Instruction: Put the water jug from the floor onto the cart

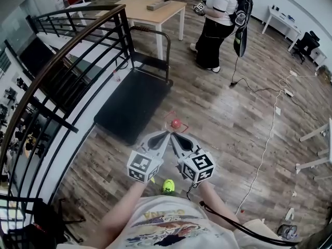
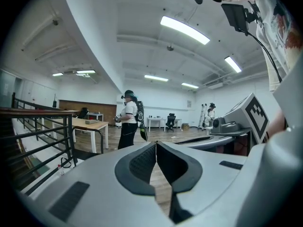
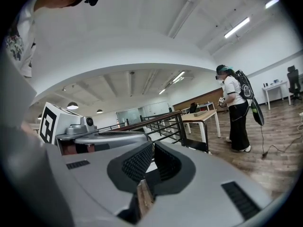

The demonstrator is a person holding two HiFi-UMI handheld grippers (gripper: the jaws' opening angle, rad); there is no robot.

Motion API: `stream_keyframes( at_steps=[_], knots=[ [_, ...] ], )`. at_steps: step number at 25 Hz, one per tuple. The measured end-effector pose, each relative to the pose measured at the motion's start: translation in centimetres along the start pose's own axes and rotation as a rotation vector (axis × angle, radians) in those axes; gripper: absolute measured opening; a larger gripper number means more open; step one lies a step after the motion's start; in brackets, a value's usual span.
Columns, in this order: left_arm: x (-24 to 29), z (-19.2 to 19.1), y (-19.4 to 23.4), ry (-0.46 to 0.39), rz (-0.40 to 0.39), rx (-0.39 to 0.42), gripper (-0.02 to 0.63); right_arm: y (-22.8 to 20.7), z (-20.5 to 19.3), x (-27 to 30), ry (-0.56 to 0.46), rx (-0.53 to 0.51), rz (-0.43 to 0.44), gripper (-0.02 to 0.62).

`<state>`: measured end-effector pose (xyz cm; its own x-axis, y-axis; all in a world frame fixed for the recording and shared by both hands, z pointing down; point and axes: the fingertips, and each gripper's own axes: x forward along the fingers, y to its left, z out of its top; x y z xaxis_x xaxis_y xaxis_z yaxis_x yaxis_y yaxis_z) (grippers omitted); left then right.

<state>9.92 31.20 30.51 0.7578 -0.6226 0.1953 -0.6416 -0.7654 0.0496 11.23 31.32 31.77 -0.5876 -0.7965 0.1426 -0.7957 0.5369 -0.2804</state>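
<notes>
- left gripper [image 2: 155, 150]: jaws pressed together, nothing between the pads. right gripper [image 3: 152, 159]: same, closed and empty.
- From the head view the two are held side by side, tips almost touching, aimed forward over the floor [image 1: 223, 128]. This reads as an approach carry, not a grab pose (a jug likely needs one gripper per side, my guess).
- Both pairs of jaws would have to part before any grip.
- water jug [image 1: 176, 123]: on the floor just beyond the gripper tips. From above it shows as a red cap with a faint clear outline around it, so the body shape is hard to tell.
- The jug sits just beside the near right corner of the cart [image 1: 132, 102], not on it, so the lift is not yet begun.
- The cart has a black flat deck with nothing on it and a handle at the far end. It is parked along the railing [image 1: 78, 32], which should make for a short transfer.
- Only the head view shows the jug and the cart deck. Both gripper views look out over the jug and miss it.
- The gripper views give the jaw closure up close, while the head view shows it only from above.
- The left gripper view catches the right gripper's marker cube [image 2: 258, 117].
- The right gripper view adds a table [image 3: 208, 115] and another person [image 3: 236, 112] standing well apart.
</notes>
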Motion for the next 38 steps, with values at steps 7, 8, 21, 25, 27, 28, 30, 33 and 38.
stream_keyframes(
  at_steps=[7, 8, 21, 25, 27, 28, 30, 33, 38],
  knots=[
    [0.5, -0.7, 0.7, 0.027, 0.003, -0.009, 0.012, -0.5, -0.6, 0.7, 0.014, 0.024, 0.005, 0.025],
    [0.6, -0.7, 0.9, 0.028, 0.001, -0.012, 0.012, -0.5, -0.6, 1.0, 0.018, 0.025, 0.003, 0.025],
    [4.6, 0.4, 5.2, -0.002, -0.033, -0.036, 0.012, -3.9, 1.4, 5.2, 0.038, -0.009, -0.026, 0.025],
    [5.4, 0.5, 7.1, 0.010, -0.045, -0.048, 0.014, -4.6, 1.9, 7.3, 0.056, -0.013, -0.021, 0.026],
    [6.1, 0.7, 8.1, 0.018, -0.052, -0.041, 0.014, -5.2, 2.3, 8.4, 0.062, -0.008, -0.027, 0.026],
    [6.4, 0.8, 8.6, 0.020, -0.055, -0.042, 0.014, -5.5, 2.4, 8.9, 0.065, -0.004, -0.032, 0.026],
    [6.9, 0.9, 9.5, 0.021, -0.063, -0.049, 0.014, -6.0, 2.6, 9.9, 0.070, -0.002, -0.039, 0.026],
    [7.8, 1.1, 10.8, 0.021, -0.074, -0.044, 0.014, -6.8, 2.9, 11.4, 0.073, -0.005, -0.047, 0.026],
    [10.2, 1.4, 13.2, 0.021, -0.108, -0.039, 0.012, -9.0, 3.5, 14.0, 0.076, 0.003, -0.086, 0.026]
  ],
)
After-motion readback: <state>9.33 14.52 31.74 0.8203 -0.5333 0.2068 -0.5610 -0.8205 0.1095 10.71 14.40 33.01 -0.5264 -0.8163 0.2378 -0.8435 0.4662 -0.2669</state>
